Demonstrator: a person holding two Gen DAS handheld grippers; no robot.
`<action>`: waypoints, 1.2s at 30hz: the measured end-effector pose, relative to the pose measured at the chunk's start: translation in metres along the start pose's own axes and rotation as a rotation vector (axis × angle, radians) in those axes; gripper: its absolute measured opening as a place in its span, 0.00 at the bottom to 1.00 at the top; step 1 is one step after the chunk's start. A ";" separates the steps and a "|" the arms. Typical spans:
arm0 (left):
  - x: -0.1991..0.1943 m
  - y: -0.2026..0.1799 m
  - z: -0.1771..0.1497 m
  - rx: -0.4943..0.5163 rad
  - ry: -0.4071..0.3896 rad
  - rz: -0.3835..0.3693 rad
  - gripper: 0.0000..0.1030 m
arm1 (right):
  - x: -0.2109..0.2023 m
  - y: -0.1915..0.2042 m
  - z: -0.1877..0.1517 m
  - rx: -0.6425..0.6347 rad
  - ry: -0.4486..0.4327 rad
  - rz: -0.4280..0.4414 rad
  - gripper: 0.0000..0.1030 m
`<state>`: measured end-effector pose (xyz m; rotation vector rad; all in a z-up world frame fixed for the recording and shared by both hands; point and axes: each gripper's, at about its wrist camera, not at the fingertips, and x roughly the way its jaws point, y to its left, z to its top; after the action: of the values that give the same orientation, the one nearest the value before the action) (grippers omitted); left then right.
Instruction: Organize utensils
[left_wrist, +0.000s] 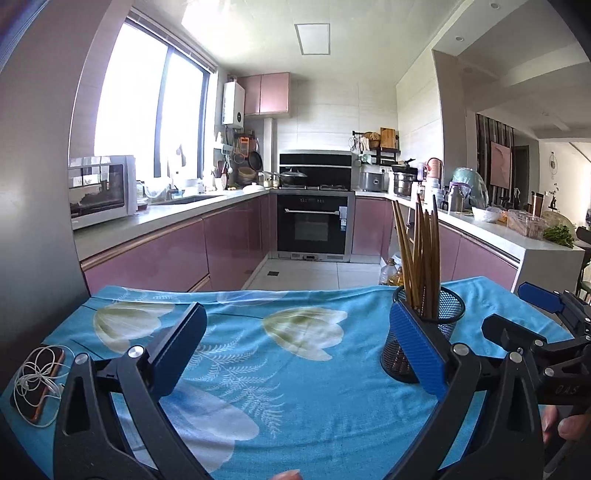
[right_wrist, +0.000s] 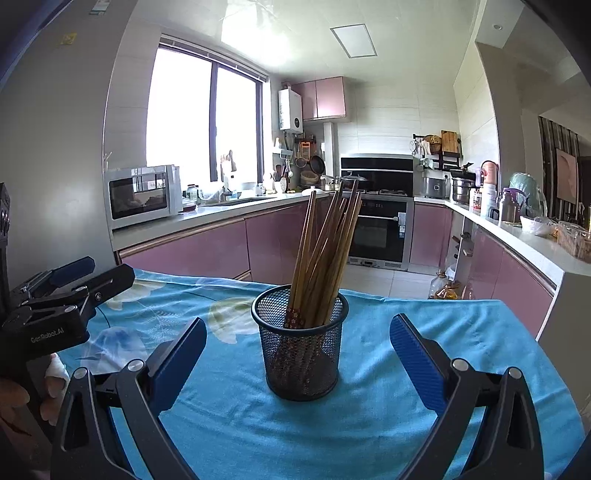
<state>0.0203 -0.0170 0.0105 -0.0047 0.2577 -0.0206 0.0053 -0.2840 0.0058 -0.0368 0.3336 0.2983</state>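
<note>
- Black wire-mesh cylindrical holder (right_wrist: 301, 341): one, upright on the blue floral tablecloth (right_wrist: 424, 369). In the left wrist view its lower left side is hidden behind that tool's blue finger pad.
- Brown wooden chopsticks (right_wrist: 325, 254): one bundle standing in the holder, tips up and fanned, leaning slightly right. They overlap too much for an exact count; roughly ten. Their lower ends show only dimly through the mesh.
- Left gripper (left_wrist: 299, 350): one, jaws wide apart, nothing between them, hovering over the cloth. The holder is just beyond its right finger.
- Right gripper (right_wrist: 298, 354): one, jaws wide apart, with the holder centred in line between the fingers but ahead of the pads, touching neither.
- Dark phone in an orange case (left_wrist: 38, 384): one, at the cloth's left edge, partly covered by tangled white earphones (left_wrist: 35, 376); one pair.
</note>
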 end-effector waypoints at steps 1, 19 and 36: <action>-0.003 0.000 0.000 0.003 -0.011 0.008 0.95 | 0.000 0.000 0.000 -0.002 0.000 -0.004 0.93; -0.025 -0.003 -0.001 0.000 -0.076 0.049 0.95 | -0.003 0.003 -0.005 0.006 -0.016 -0.037 0.93; -0.029 -0.004 -0.004 0.003 -0.093 0.066 0.95 | -0.009 0.001 -0.004 0.021 -0.039 -0.047 0.93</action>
<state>-0.0088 -0.0206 0.0142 0.0054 0.1644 0.0446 -0.0039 -0.2858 0.0050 -0.0181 0.2966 0.2490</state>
